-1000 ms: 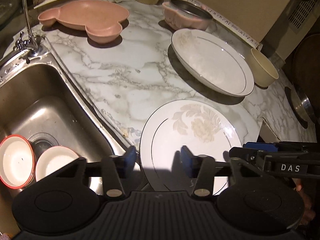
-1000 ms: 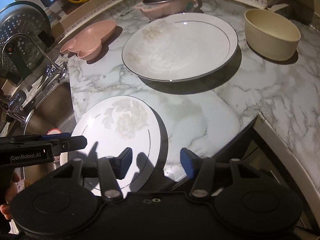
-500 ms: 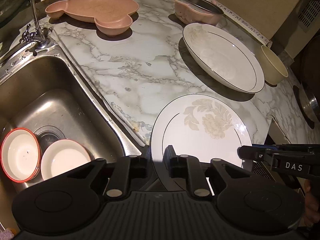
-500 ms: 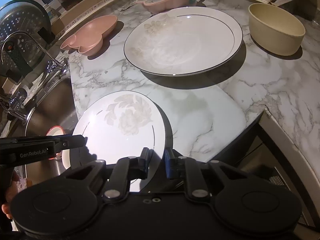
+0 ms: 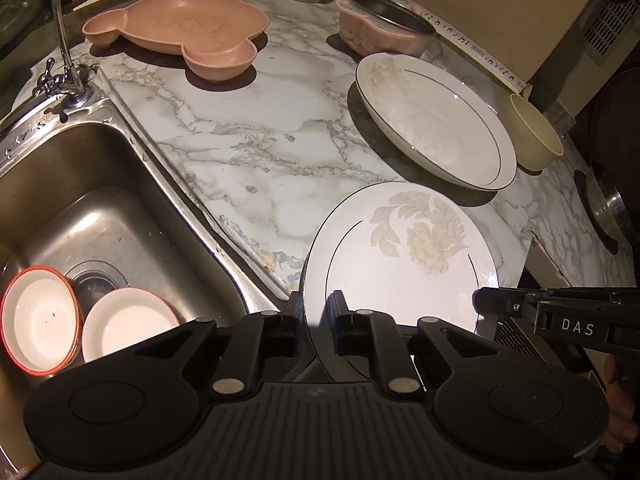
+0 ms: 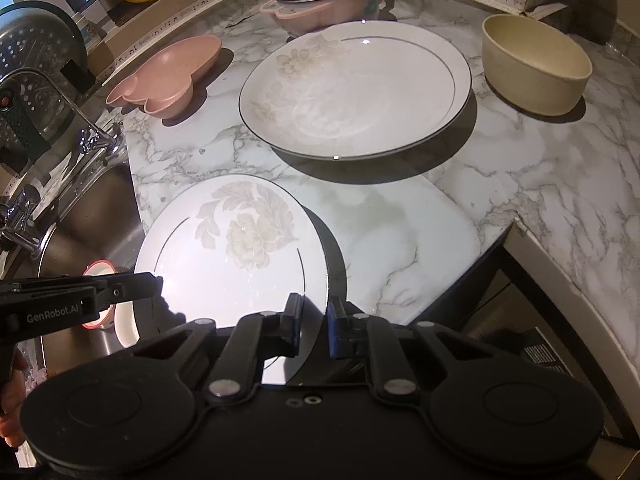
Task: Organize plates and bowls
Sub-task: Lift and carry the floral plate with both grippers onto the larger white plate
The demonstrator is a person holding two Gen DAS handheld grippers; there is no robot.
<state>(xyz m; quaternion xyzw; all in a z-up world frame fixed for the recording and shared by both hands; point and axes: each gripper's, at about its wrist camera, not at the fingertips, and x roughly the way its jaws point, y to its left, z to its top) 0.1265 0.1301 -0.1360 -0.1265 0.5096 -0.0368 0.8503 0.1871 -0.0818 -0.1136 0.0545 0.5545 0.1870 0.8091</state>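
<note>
- "DAS" is printed on the right gripper (image 6: 314, 330); "GenRobot.AI" on the left gripper (image 5: 316, 322).
- Both sets of jaws have just been closing and pinch the near rim of the flowered plate (image 5: 400, 264), one at each side.
- The plate overhangs the tabletop (image 5: 256, 140) edge beside the sink (image 5: 120, 208).
- Ahead of the jaws, bare marble lies before the large plate (image 6: 356, 88).

Your left wrist camera looked steeply down along its fingers from the near edge of the marble counter (image 5: 256, 152), close in, taking in the sink (image 5: 80, 208) on its left side. Your right wrist camera looked down likewise from further right. Both views shared the flowered plate (image 5: 400, 256) (image 6: 236, 248), the large white dish (image 5: 436, 120) (image 6: 356, 88) and the cream bowl (image 5: 536, 140) (image 6: 536, 64).
</note>
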